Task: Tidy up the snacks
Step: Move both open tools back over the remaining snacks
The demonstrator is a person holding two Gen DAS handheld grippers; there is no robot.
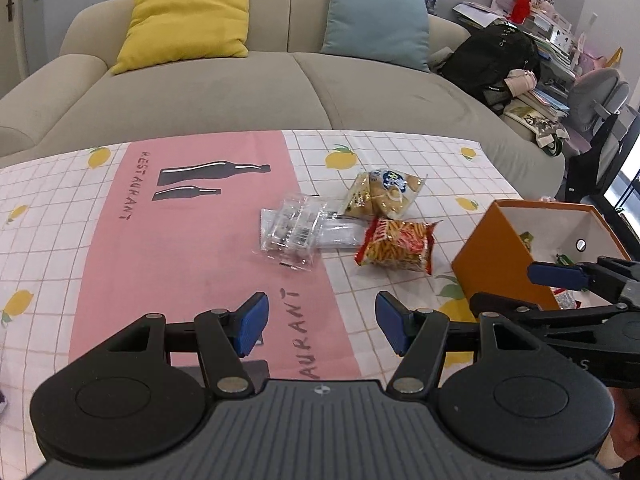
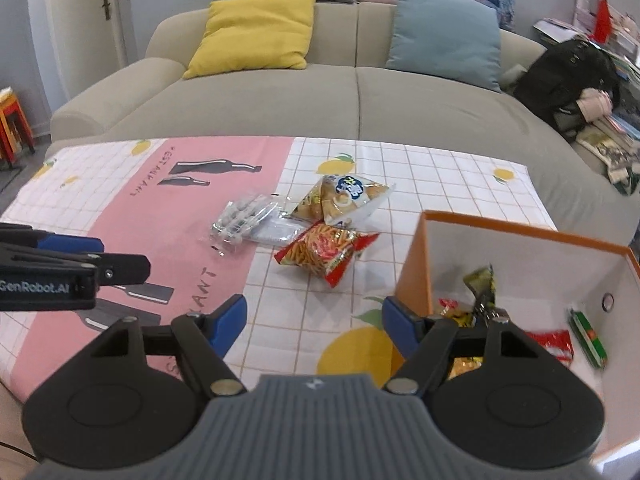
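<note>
Our left gripper (image 1: pixel 322 326) and right gripper (image 2: pixel 314 328) both gape wide, holding nothing. A red crinkly snack bag (image 2: pixel 326 254) lies beside our orange cardboard box (image 2: pixel 414 264).

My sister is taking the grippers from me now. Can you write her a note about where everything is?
Left hand-held gripper: open, empty, above the pink part of the tablecloth.
Right hand-held gripper: open, empty, beside the orange cardboard box.
Done: several snack packets already lie inside the box.
Left on the cloth: the red crinkly bag of stick snacks, the yellow bag with a blue label, and the clear plastic packets.
Those probably go in the box next.
</note>
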